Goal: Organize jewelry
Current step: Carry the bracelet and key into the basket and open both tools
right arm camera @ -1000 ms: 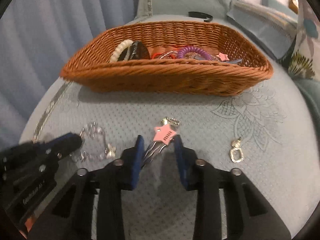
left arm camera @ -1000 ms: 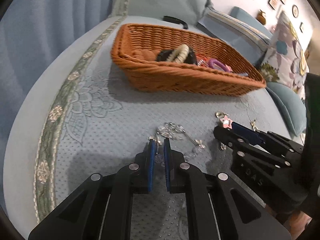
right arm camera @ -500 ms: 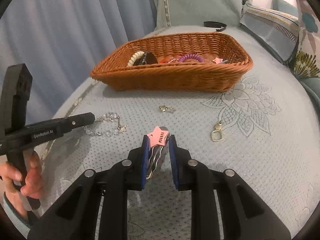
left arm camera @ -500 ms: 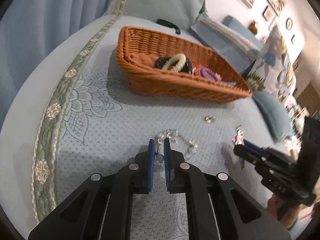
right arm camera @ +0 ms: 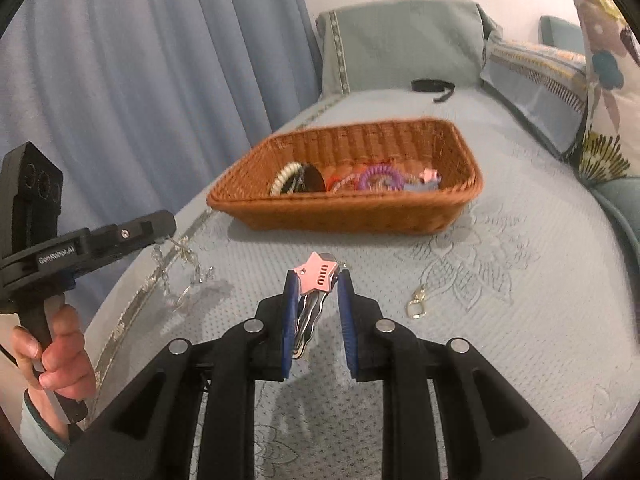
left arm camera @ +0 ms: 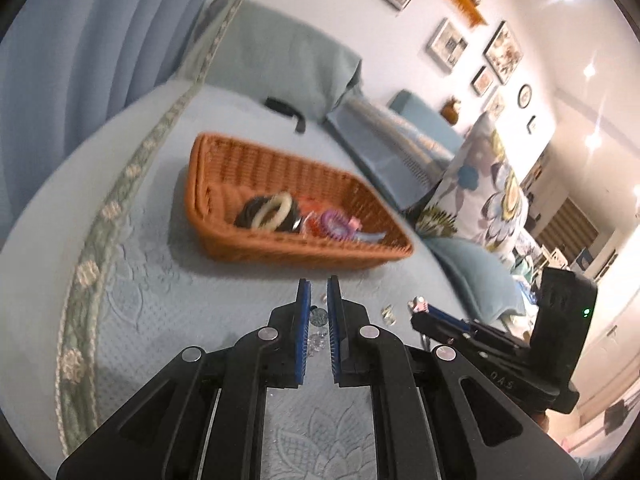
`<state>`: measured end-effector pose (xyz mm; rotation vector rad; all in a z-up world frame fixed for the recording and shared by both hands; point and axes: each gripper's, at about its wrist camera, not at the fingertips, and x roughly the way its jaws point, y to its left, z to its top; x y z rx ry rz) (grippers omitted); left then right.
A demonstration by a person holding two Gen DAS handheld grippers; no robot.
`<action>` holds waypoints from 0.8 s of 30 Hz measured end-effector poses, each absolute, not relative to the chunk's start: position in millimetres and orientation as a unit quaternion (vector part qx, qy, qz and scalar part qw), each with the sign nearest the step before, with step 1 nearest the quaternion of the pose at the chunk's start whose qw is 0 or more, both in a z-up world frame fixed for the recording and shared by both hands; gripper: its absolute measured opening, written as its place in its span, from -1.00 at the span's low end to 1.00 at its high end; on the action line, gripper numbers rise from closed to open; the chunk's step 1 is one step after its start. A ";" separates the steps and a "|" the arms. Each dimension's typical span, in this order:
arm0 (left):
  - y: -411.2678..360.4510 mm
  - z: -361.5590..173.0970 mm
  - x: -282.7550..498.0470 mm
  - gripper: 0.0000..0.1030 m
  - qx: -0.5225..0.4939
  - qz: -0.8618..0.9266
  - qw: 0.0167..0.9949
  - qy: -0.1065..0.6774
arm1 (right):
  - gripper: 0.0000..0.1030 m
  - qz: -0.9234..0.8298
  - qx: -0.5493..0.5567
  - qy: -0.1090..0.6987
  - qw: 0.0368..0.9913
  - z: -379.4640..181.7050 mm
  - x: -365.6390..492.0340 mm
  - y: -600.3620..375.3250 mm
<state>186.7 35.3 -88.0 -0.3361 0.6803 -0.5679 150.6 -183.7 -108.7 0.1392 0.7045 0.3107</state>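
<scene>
My left gripper (left arm camera: pixel 318 289) is shut on a clear crystal bracelet (left arm camera: pixel 318 317), whose beads show between the blue pads. In the right wrist view the bracelet (right arm camera: pixel 182 258) dangles from the left gripper (right arm camera: pixel 170 227) above the bed. My right gripper (right arm camera: pixel 318 282) is shut on a pink star hair clip (right arm camera: pixel 316 277), its wavy metal prongs lying between the pads. The left wrist view shows the right gripper (left arm camera: pixel 420 307) low at the right. Ahead of both stands a brown wicker basket (right arm camera: pixel 340 216) (left arm camera: pixel 280 249) holding bangles, a purple coil tie and another pink star.
A gold clasp (right arm camera: pixel 416 306) lies on the pale blue bedspread right of my right gripper; a small metal piece (left arm camera: pixel 387 314) lies between the grippers. A black headband (right arm camera: pixel 432 86) sits beyond the basket. Pillows (left arm camera: pixel 476 184) line the right side, curtains the left. A hand (right arm camera: pixel 60 360) grips the left handle.
Both grippers rose off the bedspread and pulled back from the basket. The bracelet left the bed and now hangs from the left gripper. The right jaws closed onto the star clip.
</scene>
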 end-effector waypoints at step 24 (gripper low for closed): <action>-16.9 10.6 256.0 -0.87 -0.085 -0.243 0.942 0.214 | -0.66 0.119 0.053 0.254 0.958 -16.7 243.0 -195.7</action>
